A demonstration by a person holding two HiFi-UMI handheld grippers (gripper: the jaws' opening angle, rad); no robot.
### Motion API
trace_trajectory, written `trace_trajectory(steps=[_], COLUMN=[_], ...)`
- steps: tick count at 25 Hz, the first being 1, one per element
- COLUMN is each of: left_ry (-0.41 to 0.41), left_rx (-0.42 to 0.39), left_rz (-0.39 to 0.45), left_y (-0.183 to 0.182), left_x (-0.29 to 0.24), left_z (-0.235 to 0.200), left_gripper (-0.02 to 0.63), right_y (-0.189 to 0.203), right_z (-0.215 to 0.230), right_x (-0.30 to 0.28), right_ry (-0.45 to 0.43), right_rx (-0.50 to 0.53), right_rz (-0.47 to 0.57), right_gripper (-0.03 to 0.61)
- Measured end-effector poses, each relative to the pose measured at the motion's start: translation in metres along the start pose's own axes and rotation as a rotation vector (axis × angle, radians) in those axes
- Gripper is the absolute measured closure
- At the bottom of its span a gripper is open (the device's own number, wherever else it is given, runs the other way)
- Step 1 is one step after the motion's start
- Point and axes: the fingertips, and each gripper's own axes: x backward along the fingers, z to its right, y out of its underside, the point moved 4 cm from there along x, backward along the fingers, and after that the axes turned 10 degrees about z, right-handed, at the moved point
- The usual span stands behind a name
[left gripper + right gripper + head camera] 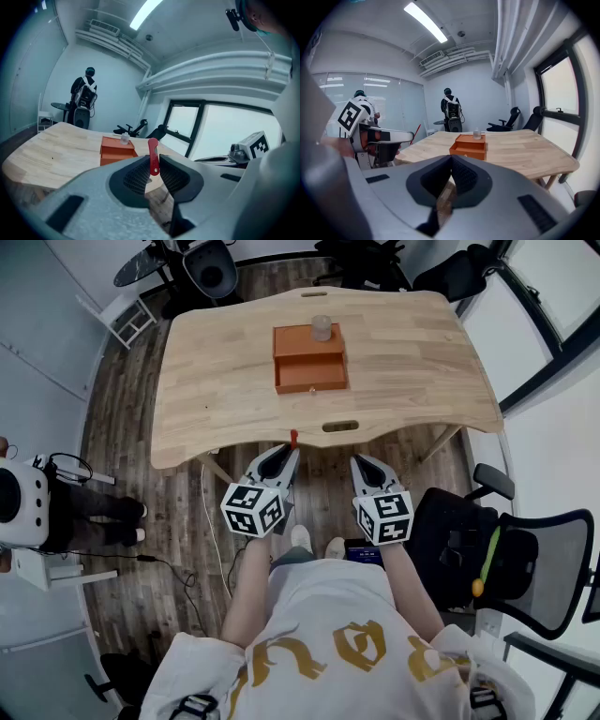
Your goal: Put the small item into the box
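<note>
item: small red item [153,158], thin and stick-like, standing upright, top poking out above the tips. Off the surface, held in the air short of the near edge.
left tool: left tool [151,164] pinching the red item between its pads; the head view shows the red tip just past its nose.
right tool: right tool [451,163] pressed together, nothing between the pads. Hangs level with the left one, well apart from the box.
box: orange box [309,362] mid-surface, toward the far side. Near half looks like an open recess or drawer, can't confirm from here.
on box: small clear bottle [322,328] sits on the box's far edge. Not part of the task as worded.
surface: wooden surface [216,381], bare apart from box and bottle.
done: pickup, judging by the grip. Item secured.
left: everything else. Carry across the near half of the surface, line up over the recess, let go inside.
progress: early, roughly a third by my estimate.
watch: item is thin and held low down; could pivot in the pads on the way over.
</note>
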Motion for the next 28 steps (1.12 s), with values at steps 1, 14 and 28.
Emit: trace_trajectory(steps=[1,14,28], left_ry=[0.001,-0.028,-0.047], left_rx=[0.003,0.022,-0.017], left_rz=[-0.001,-0.012,-0.006], left_y=[0.0,0.008,-0.006], left_x=[0.0,0.009,0.0], left_z=[0.001,0.007,0.014], left_gripper=[0.551,0.551,0.551], right_y=[0.0,0.014,0.005], right_z=[0.001,0.001,0.02], right_x=[0.001,0.006,0.008], right_ry=[0.001,-0.044,-0.047], right_rx=[-0.001,-0.034,-0.095], right_rz=[-0.001,-0.03,0.011], right_gripper=[0.568,0.566,0.566])
